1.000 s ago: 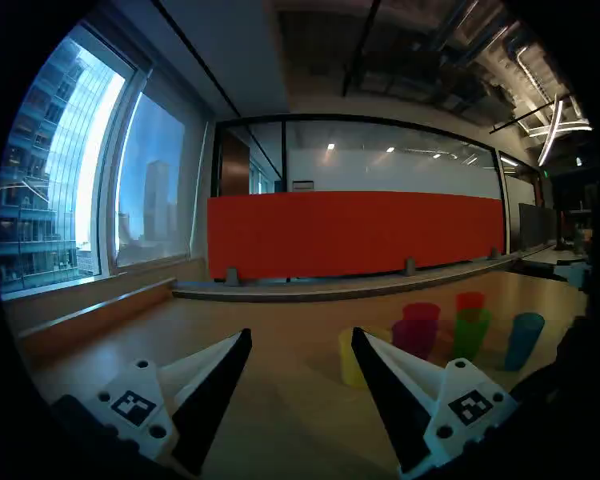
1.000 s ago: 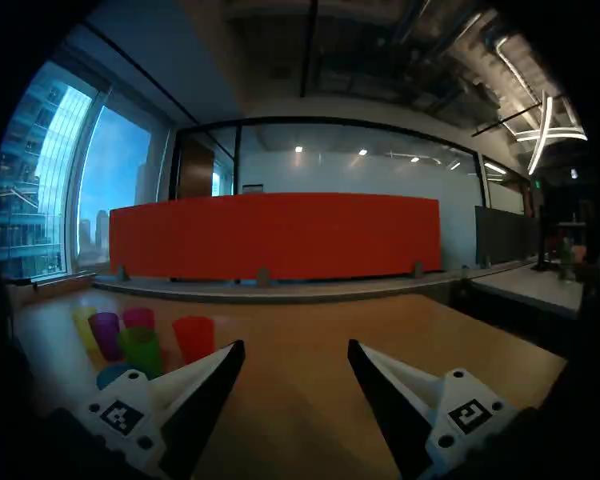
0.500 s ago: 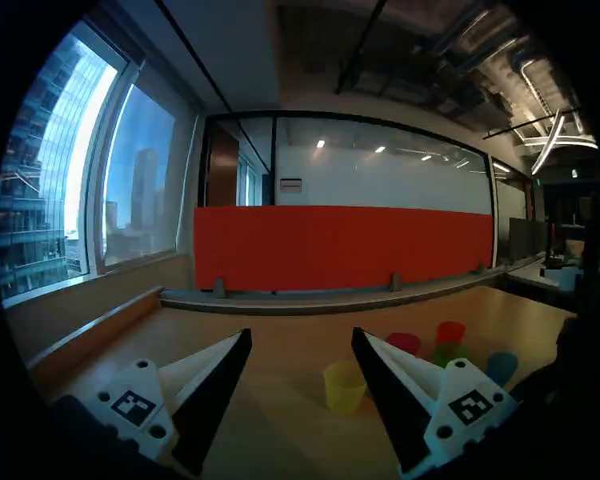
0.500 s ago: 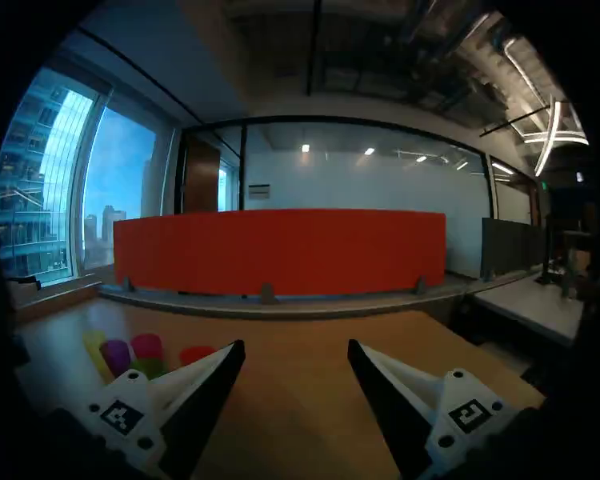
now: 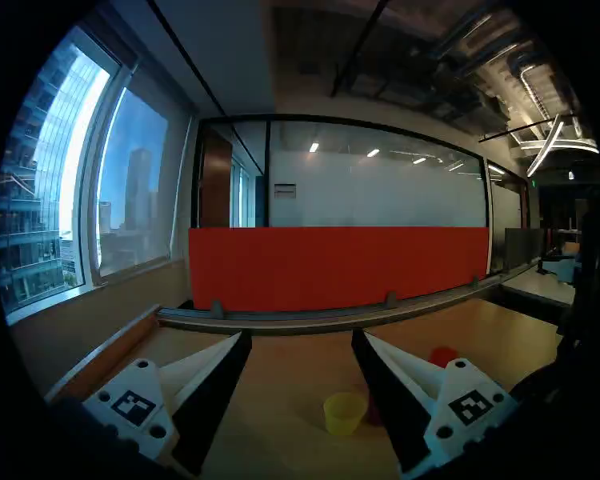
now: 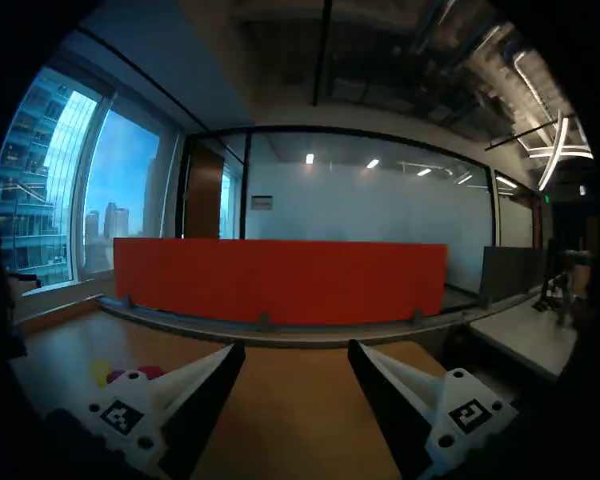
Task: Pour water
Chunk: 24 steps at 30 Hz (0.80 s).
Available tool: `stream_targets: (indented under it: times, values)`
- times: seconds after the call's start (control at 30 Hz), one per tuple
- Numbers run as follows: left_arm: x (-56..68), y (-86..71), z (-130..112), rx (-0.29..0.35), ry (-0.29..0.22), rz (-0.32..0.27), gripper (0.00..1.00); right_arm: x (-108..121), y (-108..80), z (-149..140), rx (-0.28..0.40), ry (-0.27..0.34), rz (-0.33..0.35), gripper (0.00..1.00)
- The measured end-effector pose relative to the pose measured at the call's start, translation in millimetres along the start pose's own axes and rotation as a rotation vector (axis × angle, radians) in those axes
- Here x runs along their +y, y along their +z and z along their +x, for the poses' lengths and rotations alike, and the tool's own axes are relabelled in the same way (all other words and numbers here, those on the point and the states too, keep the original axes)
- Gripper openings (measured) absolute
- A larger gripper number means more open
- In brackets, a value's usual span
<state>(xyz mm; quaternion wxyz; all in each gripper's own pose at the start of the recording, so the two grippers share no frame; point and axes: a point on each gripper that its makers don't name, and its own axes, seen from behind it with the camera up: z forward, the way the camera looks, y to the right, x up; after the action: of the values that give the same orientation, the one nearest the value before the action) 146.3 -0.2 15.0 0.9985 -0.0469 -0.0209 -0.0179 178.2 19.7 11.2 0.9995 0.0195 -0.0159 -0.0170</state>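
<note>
In the left gripper view a yellow cup (image 5: 344,413) stands on the wooden table (image 5: 300,376), low between my fingers, and a red cup (image 5: 442,356) peeks out behind the right finger. My left gripper (image 5: 300,352) is open and holds nothing, high above the cups. In the right gripper view the tops of a yellow cup (image 6: 100,371) and a magenta cup (image 6: 150,373) show at the lower left, beside the left finger. My right gripper (image 6: 296,360) is open with nothing between its fingers, over bare table (image 6: 300,408).
An orange divider panel (image 5: 340,268) runs along the table's far edge, with a glass-walled room behind. Large windows (image 5: 68,208) line the left side. Another desk (image 6: 524,340) stands to the right.
Both grippers have risen, so the group of coloured cups has dropped lower in both views and most of them are now hidden behind the fingers. Both stay open.
</note>
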Motion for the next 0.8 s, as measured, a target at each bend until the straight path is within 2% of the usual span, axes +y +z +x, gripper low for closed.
stream_targets:
  times: [0.17, 0.3, 0.57, 0.8]
  values:
    - [-0.4, 2.0, 23.8, 0.004, 0.005, -0.006, 0.93, 2.4, 2.5, 15.5, -0.003, -0.016, -0.003, 1.0]
    - [0.1, 2.6, 35.7, 0.012, 0.002, -0.015, 0.93, -0.3, 3.0, 18.8, -0.009, -0.005, 0.01, 1.0]
    - [12.7, 2.8, 47.6, 0.015, -0.01, -0.08, 0.93, -18.0, 2.4, 23.6, -0.015, -0.005, 0.089, 1.0]
    - [27.1, 4.7, 49.3, 0.005, -0.008, -0.158, 0.93, -40.1, 0.8, 27.6, -0.014, -0.011, 0.205, 1.0]
